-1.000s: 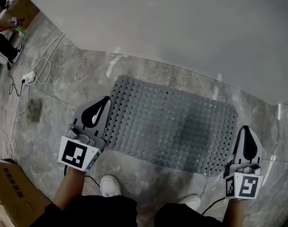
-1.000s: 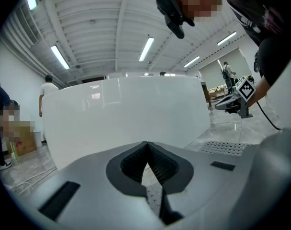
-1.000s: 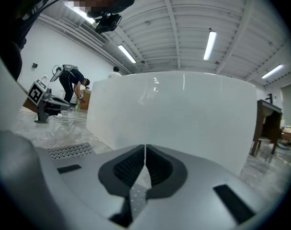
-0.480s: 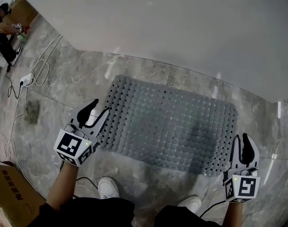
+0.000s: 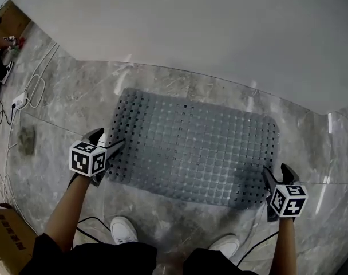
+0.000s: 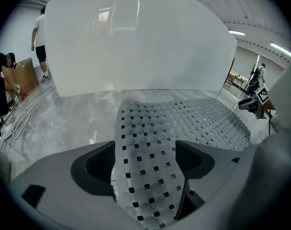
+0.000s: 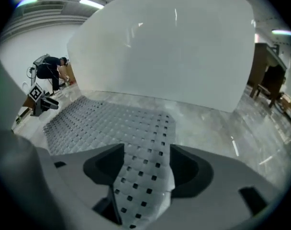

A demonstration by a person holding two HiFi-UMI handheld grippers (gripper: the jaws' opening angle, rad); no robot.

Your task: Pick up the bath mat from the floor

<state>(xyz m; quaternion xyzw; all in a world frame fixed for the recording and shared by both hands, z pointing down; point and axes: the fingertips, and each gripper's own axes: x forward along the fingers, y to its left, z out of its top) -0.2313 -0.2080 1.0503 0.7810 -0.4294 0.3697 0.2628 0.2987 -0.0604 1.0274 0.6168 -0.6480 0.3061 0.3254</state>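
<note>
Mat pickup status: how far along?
Done: the left gripper and right gripper sit at the near corners of the bath mat. In hand: both sets of jaws have just been opening, with a mat corner between each and nothing clamped. Left: close and lift; the mat lies flat on the floor.

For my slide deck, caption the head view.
Left gripper and right gripper, jaws just opening, straddle near corners of bath mat.

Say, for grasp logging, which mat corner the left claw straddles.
The bath mat: its near-left corner, nearest the left shoe; the left claw, jaws just opened, straddles it.
</note>
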